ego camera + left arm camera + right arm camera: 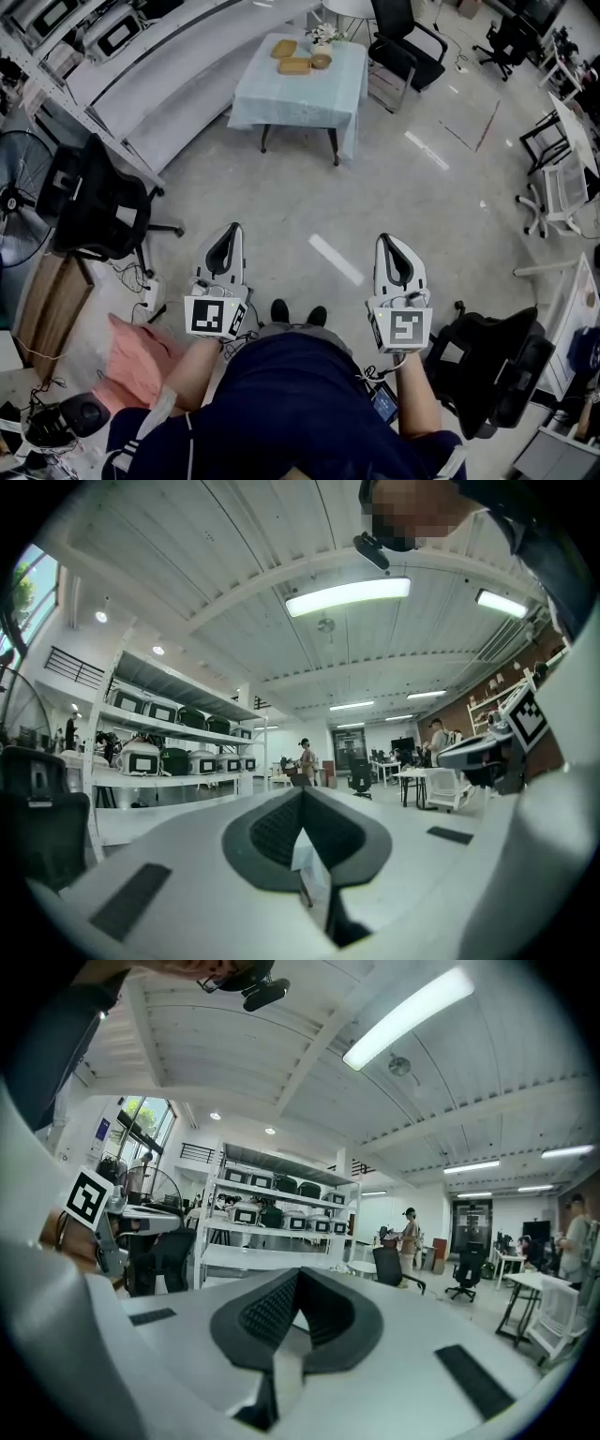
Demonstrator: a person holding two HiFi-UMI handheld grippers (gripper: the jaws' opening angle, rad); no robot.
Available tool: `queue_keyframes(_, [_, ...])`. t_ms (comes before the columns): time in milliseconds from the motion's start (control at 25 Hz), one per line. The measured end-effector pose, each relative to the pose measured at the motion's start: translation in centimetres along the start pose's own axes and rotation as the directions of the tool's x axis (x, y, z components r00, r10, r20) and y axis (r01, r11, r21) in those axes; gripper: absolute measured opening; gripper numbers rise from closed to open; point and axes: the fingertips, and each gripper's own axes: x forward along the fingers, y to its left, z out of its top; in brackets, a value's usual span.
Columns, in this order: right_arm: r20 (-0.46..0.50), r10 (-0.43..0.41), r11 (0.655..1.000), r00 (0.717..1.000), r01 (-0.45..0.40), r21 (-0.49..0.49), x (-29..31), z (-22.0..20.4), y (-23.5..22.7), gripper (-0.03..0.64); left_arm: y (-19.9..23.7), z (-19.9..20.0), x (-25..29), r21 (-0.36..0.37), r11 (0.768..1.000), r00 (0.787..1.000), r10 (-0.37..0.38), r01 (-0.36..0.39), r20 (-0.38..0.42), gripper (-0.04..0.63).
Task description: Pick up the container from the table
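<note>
Holding left gripper (pixel 229 234) and right gripper (pixel 391 242) level, jaws closed, empty, head view alone showing containers (pixel 294 66) on table (pixel 281 101)

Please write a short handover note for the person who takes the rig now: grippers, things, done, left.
Left gripper: shut, empty. Right gripper: shut, empty. Both are held in front of the body.
Tan containers lie on the blue-cloth table, far ahead across the floor.
Done: nothing yet.
To do: walk to the table, open a gripper, grasp a container, lift it.
</note>
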Motion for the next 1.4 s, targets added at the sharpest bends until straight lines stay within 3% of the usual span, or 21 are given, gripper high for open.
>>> queue_keyframes(520, [0.009,0.025,1.000,1.000,-0.025,-0.017,-0.1,0.1,0.2,-0.002,-0.5,0.1,0.2,0.006,1.000,1.000,-0.024,0.024,0.009,0.015])
queue_keyframes(880, [0.035,0.058,0.998,0.998,-0.058,-0.006,0.2,0.2,-0.4,-0.002,-1.8,0.4,1.6,-0.013,0.995,0.995,-0.095,0.096,0.020,0.182])
queue_keyframes(1200, [0.043,0.111,0.994,0.993,-0.111,-0.004,0.4,-0.4,-2.4,-0.002,-2.4,1.2,3.9,-0.051,0.995,0.996,-0.081,0.083,0.043,0.372])
queue_keyframes(1400, [0.033,0.134,0.991,0.990,-0.134,-0.002,0.9,-0.9,-3.4,-0.002,-2.9,1.0,5.4,-0.036,0.996,0.996,-0.082,0.083,0.030,0.408])
